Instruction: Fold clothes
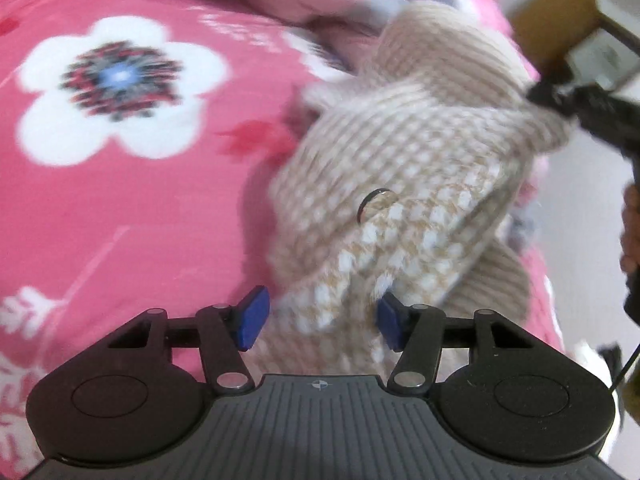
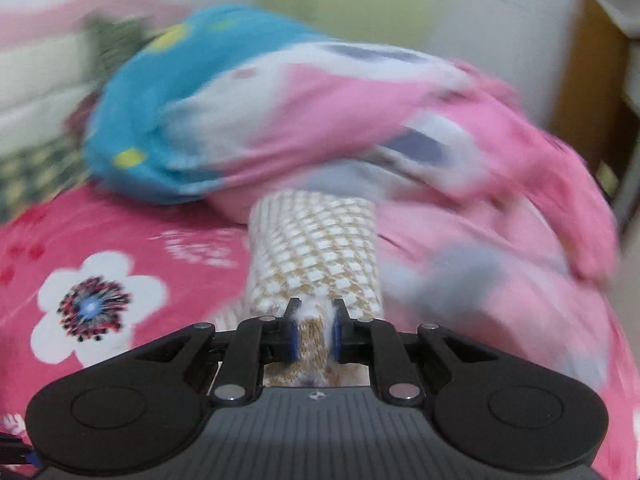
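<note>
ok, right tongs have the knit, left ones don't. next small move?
Probably close the left tongs on the beige knit garment: its hem lies between their open pads, unpinched, while the right tongs already clamp another edge.

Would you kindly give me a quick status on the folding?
Right gripper shut on beige knit garment. Left gripper open, garment between its pads, not pinched. Bundled pink-and-blue quilt lies just beyond.

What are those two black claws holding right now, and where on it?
The right gripper pinches an edge fold of the beige knit garment. The left gripper straddles it, open, not gripping.
</note>
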The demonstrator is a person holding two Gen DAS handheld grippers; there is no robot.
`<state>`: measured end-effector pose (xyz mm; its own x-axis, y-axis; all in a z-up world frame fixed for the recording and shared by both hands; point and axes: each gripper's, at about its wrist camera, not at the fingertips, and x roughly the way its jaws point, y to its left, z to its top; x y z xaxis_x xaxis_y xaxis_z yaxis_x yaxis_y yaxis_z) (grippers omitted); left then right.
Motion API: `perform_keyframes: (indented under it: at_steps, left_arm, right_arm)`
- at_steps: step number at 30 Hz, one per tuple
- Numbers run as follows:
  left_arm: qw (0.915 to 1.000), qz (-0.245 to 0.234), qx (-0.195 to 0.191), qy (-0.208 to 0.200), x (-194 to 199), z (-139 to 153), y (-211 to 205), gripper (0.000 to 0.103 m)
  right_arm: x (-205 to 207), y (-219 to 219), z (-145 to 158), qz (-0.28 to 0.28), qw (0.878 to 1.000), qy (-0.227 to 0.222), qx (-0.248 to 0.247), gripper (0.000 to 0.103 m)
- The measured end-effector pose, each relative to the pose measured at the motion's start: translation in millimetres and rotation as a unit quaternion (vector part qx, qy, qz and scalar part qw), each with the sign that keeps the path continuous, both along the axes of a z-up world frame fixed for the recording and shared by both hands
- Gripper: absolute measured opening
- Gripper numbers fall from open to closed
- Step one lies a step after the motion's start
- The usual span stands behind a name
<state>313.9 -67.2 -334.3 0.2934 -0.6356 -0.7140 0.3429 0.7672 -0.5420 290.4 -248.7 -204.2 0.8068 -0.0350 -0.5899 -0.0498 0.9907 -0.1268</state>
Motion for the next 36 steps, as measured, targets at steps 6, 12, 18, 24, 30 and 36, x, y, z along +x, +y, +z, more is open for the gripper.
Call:
perform_keyframes:
  at_steps: [6,12,18,24,30,36]
  left_arm:
    - [0.9928,-0.119,0.001,-0.014,-41.8,15.2,-52.9,0.057]
    - [0.9765,-0.215,0.008,0.007,-78.6,19.0,-89.4,0.057]
    - [0.9701,-0.233,0.008,0.069,-79.7,28.2,-80.6,0.060]
    - [0.9901,-0.136,0.011,0.034,-23.8,66.9,-51.4,0.068]
    - [0.9988,-0.004,0.039,-0.028,69.4,35.2,-101.8,0.071]
    - [0.9991,0.021,0.025,0.026,132.0,-18.3,-143.8,0.071]
  right_arm:
    - [-91.1,-122.8,-20.5,-0.177,0.978,0.088,0.060,0.013]
    - [-164.7,-208.3,-99.8,-0.312,0.918,0.216,0.116,0.012]
    - [-220.7,-249.8,-107.8,-0.362,0.880,0.267,0.154,0.000]
    - [-167.3,-237.7,-45.9,-0.247,0.947,0.148,0.141,0.005]
    - [-51.9,-183.6,-26.6,-0.129,0.973,0.042,0.188,0.075]
    - [-0.6,-117.8,-57.3,-0.083,0.986,0.066,0.129,0.096]
